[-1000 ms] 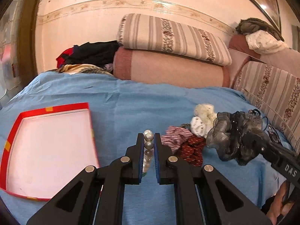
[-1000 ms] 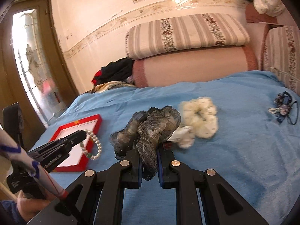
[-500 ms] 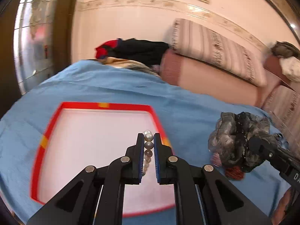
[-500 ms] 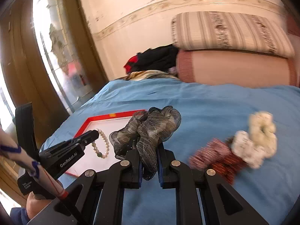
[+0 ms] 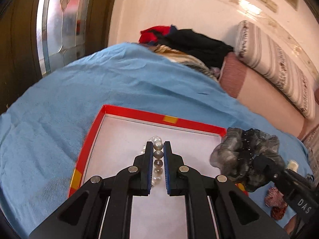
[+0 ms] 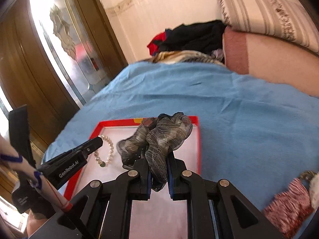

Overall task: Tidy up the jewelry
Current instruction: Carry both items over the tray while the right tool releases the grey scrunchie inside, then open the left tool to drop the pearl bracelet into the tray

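A red-rimmed tray with a white floor lies on the blue bedspread; it also shows in the right wrist view. My left gripper is shut on a pearl bracelet and holds it over the tray; in the right wrist view the bracelet hangs from that gripper above the tray floor. My right gripper is shut on a grey gauzy scrunchie over the tray's right half; the scrunchie also shows in the left wrist view.
A red patterned scrunchie and a white one lie on the bedspread to the right. Striped pillows, a pink bolster and a pile of dark clothes sit at the back. A door stands left.
Both grippers have swung left from the pile of scrunchies and now hang over the tray, each still holding its item. The bracelet is lower over the tray floor.
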Tool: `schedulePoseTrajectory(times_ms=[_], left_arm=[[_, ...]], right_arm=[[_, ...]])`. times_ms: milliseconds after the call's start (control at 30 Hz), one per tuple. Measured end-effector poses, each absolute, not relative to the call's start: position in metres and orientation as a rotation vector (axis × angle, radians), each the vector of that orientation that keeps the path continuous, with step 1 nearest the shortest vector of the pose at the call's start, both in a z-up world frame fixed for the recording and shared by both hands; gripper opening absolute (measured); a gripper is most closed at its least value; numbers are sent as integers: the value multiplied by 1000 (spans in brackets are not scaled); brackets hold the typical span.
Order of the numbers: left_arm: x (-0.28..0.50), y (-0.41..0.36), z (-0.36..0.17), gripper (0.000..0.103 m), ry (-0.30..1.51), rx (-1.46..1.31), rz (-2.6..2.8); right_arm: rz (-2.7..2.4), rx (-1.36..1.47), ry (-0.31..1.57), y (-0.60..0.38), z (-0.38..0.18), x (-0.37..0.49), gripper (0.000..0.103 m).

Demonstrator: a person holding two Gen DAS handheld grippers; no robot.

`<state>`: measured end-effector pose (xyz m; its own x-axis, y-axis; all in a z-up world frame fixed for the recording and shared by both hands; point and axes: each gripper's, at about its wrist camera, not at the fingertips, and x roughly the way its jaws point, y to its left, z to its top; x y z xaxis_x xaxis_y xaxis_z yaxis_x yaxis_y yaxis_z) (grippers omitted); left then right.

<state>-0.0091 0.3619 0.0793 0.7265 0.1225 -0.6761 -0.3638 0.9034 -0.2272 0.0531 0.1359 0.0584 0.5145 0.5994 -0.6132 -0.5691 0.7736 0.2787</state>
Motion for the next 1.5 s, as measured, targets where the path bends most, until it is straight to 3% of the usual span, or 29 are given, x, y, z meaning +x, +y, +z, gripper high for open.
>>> schedulePoseTrajectory(times_ms=[500, 633, 667, 700, 833, 1233, 1500], left_arm=[[20, 383, 45, 10, 832, -450, 280], [22, 381, 46, 10, 833, -441, 285], [22, 381, 46, 10, 830, -437, 287], [21, 380, 48, 10, 824, -433, 290], [14, 379, 56, 27, 781, -439, 302], [-29, 327, 110, 37, 600, -384, 244], [-70, 202, 117, 45, 574, -214, 29]], right_arm=[[688, 11, 901, 185, 8, 100, 15], [673, 4, 917, 186, 6, 102, 23], [675, 9, 922, 185, 6, 102, 32], [674, 14, 923, 183, 7, 102, 37], [672, 34, 919, 170, 15, 97, 40], [729, 142, 829, 68, 55, 30, 41], [626, 238, 791, -63, 42, -11, 41]])
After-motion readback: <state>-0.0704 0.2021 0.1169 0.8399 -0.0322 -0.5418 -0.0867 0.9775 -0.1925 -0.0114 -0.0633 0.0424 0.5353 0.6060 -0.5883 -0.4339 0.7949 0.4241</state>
